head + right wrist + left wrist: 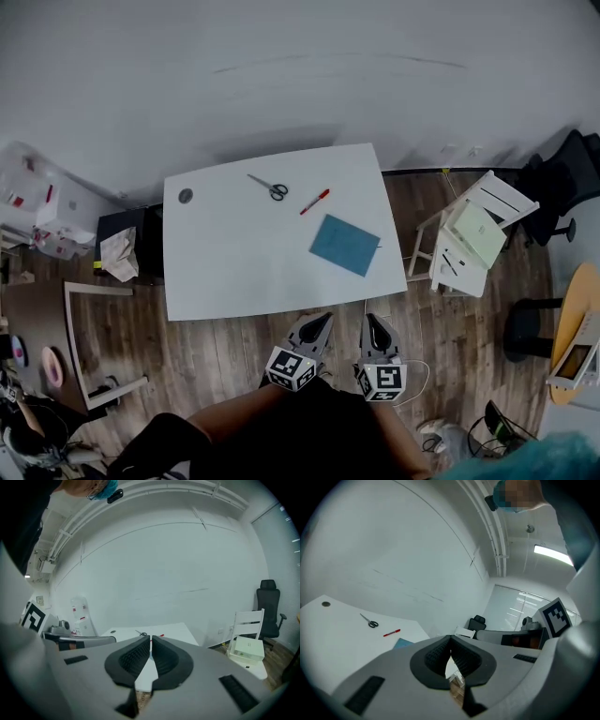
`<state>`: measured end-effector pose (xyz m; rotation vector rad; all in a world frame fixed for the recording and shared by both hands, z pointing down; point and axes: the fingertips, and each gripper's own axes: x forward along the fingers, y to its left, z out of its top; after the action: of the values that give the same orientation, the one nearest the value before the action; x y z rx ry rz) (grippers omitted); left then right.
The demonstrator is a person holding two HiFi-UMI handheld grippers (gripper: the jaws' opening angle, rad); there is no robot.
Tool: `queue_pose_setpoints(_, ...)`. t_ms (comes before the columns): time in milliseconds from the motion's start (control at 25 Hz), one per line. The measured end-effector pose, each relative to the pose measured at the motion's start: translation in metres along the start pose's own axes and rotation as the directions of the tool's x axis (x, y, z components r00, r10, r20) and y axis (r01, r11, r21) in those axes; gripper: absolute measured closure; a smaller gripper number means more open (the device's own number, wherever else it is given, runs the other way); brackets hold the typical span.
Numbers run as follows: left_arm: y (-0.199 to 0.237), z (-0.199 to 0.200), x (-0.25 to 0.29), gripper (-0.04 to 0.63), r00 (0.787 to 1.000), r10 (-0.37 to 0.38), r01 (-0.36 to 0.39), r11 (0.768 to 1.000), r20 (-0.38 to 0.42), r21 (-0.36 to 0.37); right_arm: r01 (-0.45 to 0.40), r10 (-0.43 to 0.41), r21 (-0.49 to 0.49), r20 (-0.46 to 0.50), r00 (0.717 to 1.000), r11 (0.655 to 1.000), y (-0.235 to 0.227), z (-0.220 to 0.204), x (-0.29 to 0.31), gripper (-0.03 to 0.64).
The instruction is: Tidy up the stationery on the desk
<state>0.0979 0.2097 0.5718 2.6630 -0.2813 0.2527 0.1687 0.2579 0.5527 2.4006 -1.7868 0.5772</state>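
Desk (pixel 234 277) front open, notebook (pixel 345 245) near edge

On desk (pixel 234 267), scissors (pixel 269 187) left of pen (pixel 315 202), notebook (pixel 345 245) before them, chair (pixel 473 234) right of desk

Scissors (pixel 269 187), a red pen (pixel 315 202) and a flat blue notebook (pixel 345 245) lie apart on the bench (pixel 225 262), well beyond the fingers (pixel 315 328); the notebook is nearest them.
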Motion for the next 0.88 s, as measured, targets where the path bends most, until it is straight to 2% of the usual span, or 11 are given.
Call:
queue_pose_setpoints(160, 0.01, 0.001, 0.017, 0.584, 0.994, -0.099, 0.1, 0.994, -0.05, 0.034, 0.041, -0.041, 0.001, -0.008, 0.999, 0.999, -0.009, 0.012, 0.034, 0.583)
queue_pose_setpoints(320, 0.022, -0.003, 0.029, 0.584, 0.989, -0.121, 0.122, 0.992, -0.087, 0.01, 0.087, -0.087, 0.002, -0.008, 0.996, 0.996, -0.019, 0.015, 0.045, 0.583)
queue_pose_setpoints(480, 0.037, -0.003, 0.043, 0.584, 0.992, -0.083, 0.078, 0.995, -0.09, -0.06, 0.104, -0.105, -0.017, -0.029, 0.994, 0.994, -0.033, 0.015, 0.049, 0.583)
queue_pose_setpoints(600, 0.05, -0.004, 0.055, 0.584, 0.996, -0.031, 0.024, 0.997, -0.085, -0.078, 0.097, -0.098, -0.023, -0.03, 0.995, 0.995, -0.048, 0.017, 0.057, 0.583)
queue_pose_setpoints(880, 0.075, -0.005, 0.087, 0.584, 0.992, 0.08, -0.085, 0.995, -0.095, -0.057, -0.051, 0.049, -0.034, -0.073, 0.996, 0.998, -0.064, 0.018, 0.1, 0.583)
